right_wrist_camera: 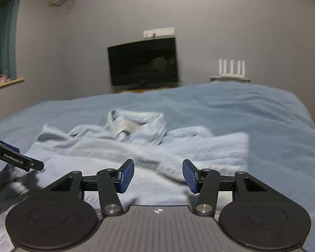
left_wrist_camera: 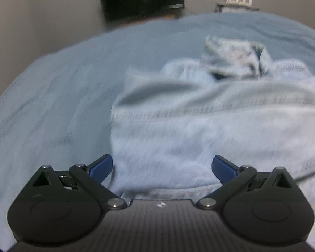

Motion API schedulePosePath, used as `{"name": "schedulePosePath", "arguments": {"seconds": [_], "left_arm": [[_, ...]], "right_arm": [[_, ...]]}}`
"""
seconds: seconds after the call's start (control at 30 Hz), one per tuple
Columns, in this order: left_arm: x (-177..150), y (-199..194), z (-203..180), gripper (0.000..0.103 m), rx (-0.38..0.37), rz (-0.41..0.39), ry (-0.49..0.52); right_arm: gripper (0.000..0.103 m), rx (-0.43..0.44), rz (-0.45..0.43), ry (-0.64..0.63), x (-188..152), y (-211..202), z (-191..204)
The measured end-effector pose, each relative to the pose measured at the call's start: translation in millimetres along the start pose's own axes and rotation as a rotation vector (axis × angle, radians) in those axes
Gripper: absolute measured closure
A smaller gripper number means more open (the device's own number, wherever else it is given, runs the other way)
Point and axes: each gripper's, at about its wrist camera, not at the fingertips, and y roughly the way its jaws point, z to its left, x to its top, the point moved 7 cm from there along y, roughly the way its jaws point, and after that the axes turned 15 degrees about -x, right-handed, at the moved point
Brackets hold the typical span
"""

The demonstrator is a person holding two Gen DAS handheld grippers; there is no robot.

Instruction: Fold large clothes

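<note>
A light blue collared shirt (right_wrist_camera: 149,147) lies on the bed, partly folded, its collar (right_wrist_camera: 136,124) toward the far side. In the left wrist view the shirt (left_wrist_camera: 199,130) fills the middle and right, blurred, with the collar (left_wrist_camera: 233,56) beyond. My left gripper (left_wrist_camera: 162,168) is open and empty, low over the shirt's near left part. My right gripper (right_wrist_camera: 158,175) is open and empty, above the shirt's near edge. The left gripper's fingers (right_wrist_camera: 21,161) show at the left edge of the right wrist view.
The bed has a blue-grey cover (right_wrist_camera: 262,109) that spreads all around the shirt. Behind the bed stand a dark TV (right_wrist_camera: 142,63) against the wall and a white router (right_wrist_camera: 232,68) on a small shelf. A wooden ledge (right_wrist_camera: 8,83) and a curtain are at the far left.
</note>
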Motion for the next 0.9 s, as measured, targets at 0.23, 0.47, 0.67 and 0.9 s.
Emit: {"name": "schedulePosePath", "arguments": {"seconds": [0.23, 0.47, 0.67, 0.9], "left_arm": [[-34, -32, 28, 0.0, -0.076, -0.037, -0.18], [-52, -107, 13, 0.0, -0.028, -0.064, -0.082], [-75, -167, 1, 0.0, -0.048, -0.081, -0.065], [-117, -234, 5, 0.0, -0.11, -0.068, -0.114]], "right_arm": [[0.055, -0.041, 0.072, -0.083, -22, -9, 5], [0.049, -0.051, 0.048, 0.041, 6, -70, -17], [0.046, -0.073, 0.037, -0.012, 17, -136, -45], [0.037, -0.039, 0.067, 0.003, 12, -217, -75]]}}
